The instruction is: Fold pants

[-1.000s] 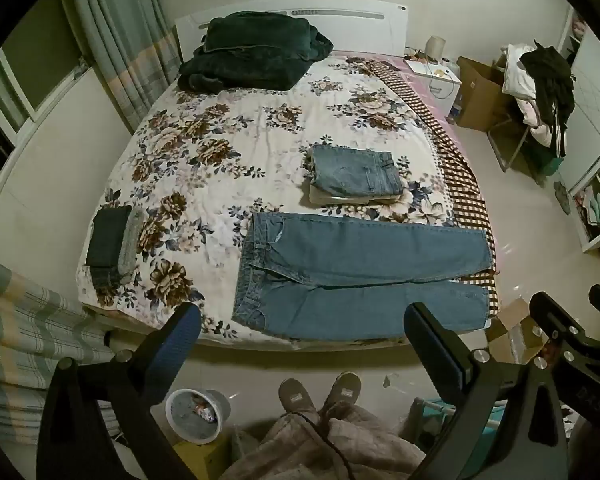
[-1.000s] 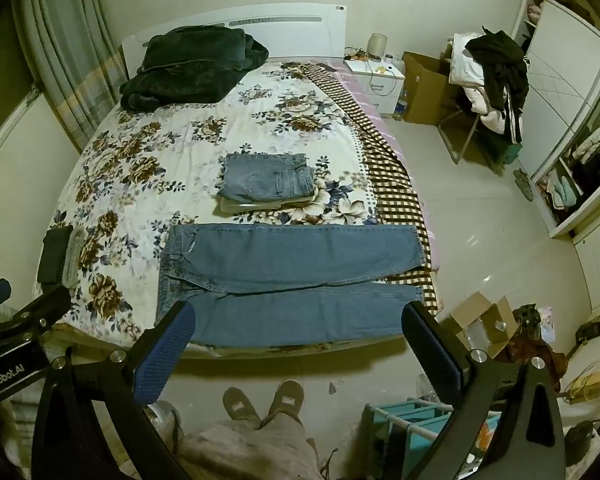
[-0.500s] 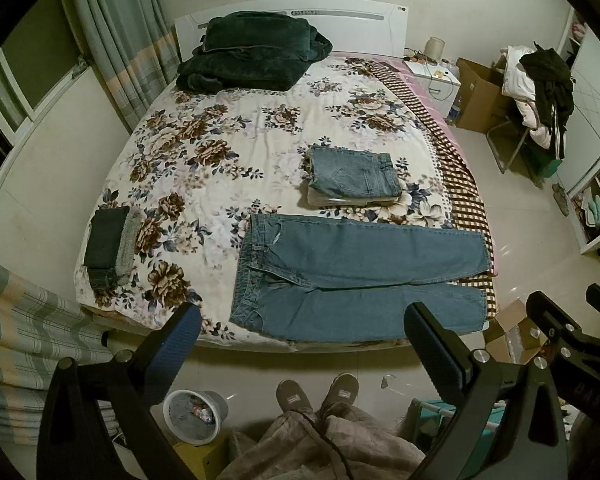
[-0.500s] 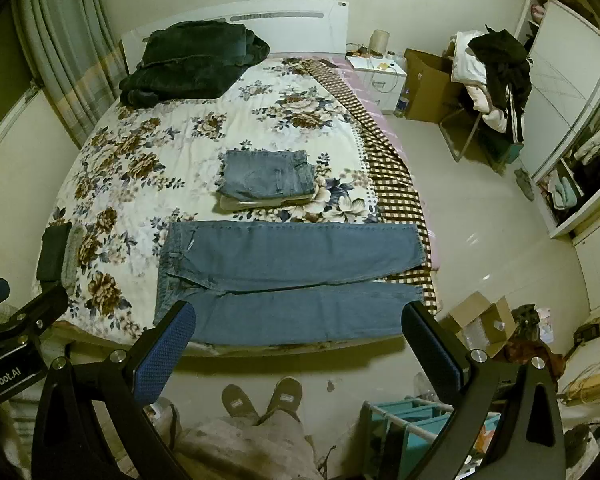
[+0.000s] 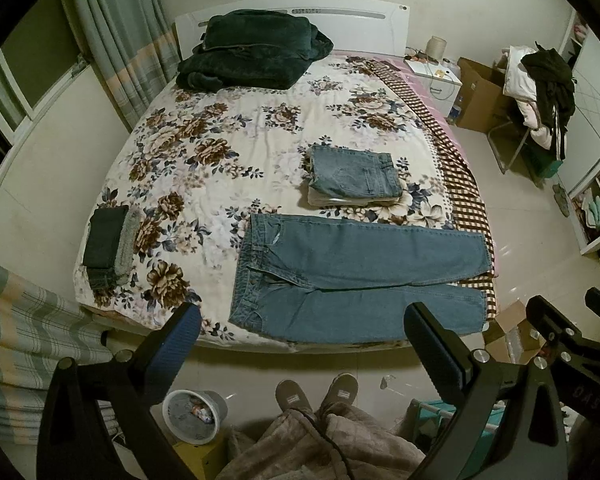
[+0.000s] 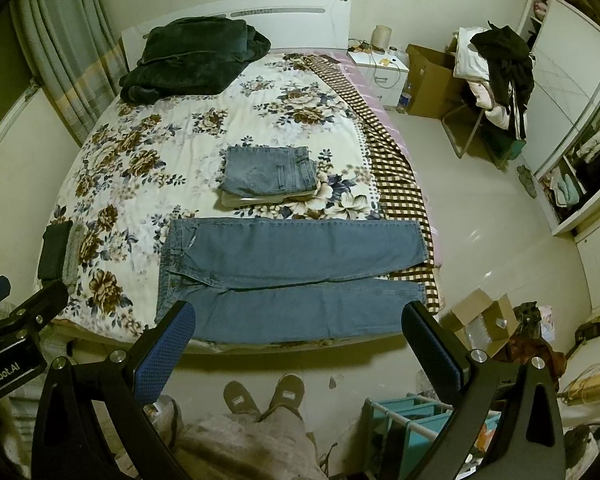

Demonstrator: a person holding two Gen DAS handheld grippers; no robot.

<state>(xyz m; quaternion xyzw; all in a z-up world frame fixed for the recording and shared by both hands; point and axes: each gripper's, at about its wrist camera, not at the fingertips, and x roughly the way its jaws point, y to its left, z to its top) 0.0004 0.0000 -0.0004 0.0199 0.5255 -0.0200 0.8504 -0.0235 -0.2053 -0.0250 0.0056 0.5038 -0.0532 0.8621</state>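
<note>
Blue jeans lie flat and unfolded across the near edge of the floral bed, waist to the left, legs to the right; they also show in the right wrist view. My left gripper is open and empty, held high above the bed's near edge. My right gripper is open and empty, at a like height to its right. Both are well apart from the jeans.
A stack of folded jeans lies just behind the flat pair. Dark folded pants sit at the bed's left edge. A dark green blanket lies by the headboard. A bin, boxes and a blue rack stand on the floor.
Both views shifted slightly; the bed sits a little higher in frame, as both grippers drifted back or tilted a bit. Jaws stayed open and the jeans did not move.
</note>
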